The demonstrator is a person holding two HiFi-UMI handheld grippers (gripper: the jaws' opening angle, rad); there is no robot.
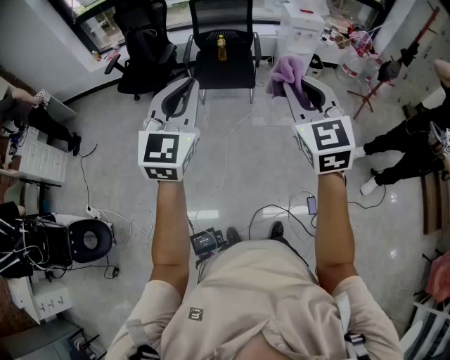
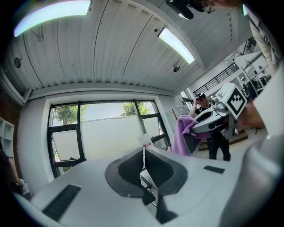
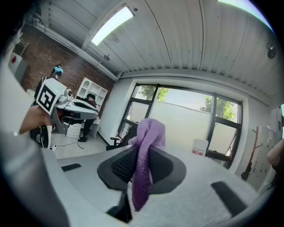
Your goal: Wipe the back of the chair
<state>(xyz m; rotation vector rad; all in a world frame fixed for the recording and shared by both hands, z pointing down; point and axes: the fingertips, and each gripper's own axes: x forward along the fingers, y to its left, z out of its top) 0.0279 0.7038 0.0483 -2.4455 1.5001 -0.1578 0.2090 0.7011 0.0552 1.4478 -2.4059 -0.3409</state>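
The right hand-held gripper (image 1: 294,84) is clamping a crumpled purple cloth (image 1: 287,72) just short of the black mesh-backed office chair (image 1: 222,21), the left hand-held gripper (image 1: 177,95) is hovering nearby, pinched together and empty (free to steady the chair), so pressing the cloth flat should wipe best.

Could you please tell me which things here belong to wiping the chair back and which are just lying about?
For the job:
chair
purple cloth
right gripper, holding the cloth
left gripper, shut and empty

Lying about:
bottle on that chair's seat
other black chair
cables on the floor
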